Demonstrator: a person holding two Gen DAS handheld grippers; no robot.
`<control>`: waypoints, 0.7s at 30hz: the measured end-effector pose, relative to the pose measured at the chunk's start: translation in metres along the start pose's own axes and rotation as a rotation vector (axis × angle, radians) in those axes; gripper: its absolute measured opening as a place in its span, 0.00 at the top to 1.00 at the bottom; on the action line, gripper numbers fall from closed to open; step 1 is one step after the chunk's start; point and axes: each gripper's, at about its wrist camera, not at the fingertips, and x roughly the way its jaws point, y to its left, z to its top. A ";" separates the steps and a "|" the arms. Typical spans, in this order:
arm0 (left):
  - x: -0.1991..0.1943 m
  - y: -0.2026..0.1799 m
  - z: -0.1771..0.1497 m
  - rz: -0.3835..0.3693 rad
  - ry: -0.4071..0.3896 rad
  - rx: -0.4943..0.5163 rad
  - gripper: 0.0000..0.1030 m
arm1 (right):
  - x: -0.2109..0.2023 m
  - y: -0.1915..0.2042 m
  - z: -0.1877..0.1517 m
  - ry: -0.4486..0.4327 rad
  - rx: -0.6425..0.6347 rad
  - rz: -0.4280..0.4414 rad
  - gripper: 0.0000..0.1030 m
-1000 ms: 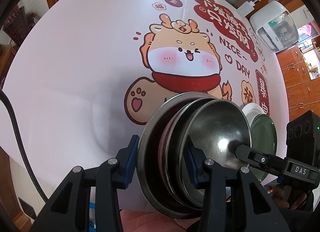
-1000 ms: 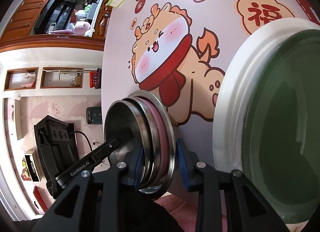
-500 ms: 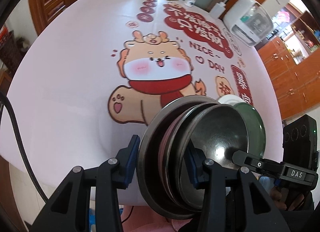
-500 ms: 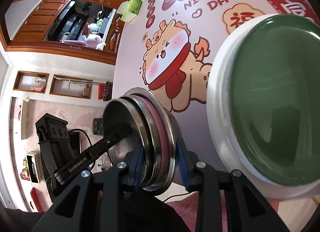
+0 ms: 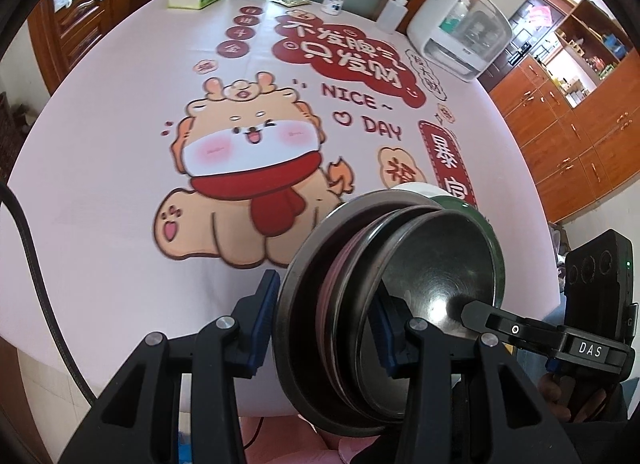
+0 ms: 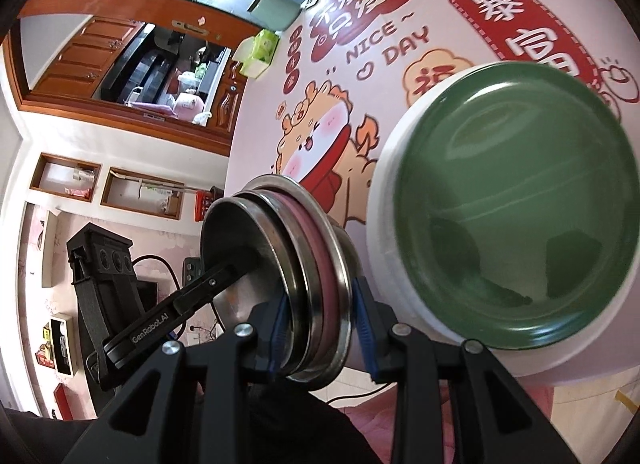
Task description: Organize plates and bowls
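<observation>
Bowl stack (image 5: pixel 384 304) clamped on edge by both grippers, above tablecloth (image 5: pixel 120 144).

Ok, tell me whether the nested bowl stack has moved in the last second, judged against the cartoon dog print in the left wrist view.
Yes. The bowl stack has pulled back toward the table's near edge, away from the dog print.

The pink printed bench (image 5: pixel 120 184) lies open leftward; the white-rimmed green round plate (image 6: pixel 512 224) blocks its right near edge.
</observation>
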 end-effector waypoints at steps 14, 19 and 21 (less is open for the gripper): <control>0.018 -0.083 0.002 -0.010 0.005 0.042 0.60 | -0.065 -0.042 0.021 -0.030 0.015 -0.014 0.70; 0.030 -0.105 0.003 -0.010 0.015 0.033 0.60 | -0.080 -0.058 0.030 -0.016 0.021 -0.024 0.70; 0.035 -0.114 0.003 -0.009 0.019 0.029 0.60 | -0.084 -0.063 0.033 -0.010 0.021 -0.032 0.70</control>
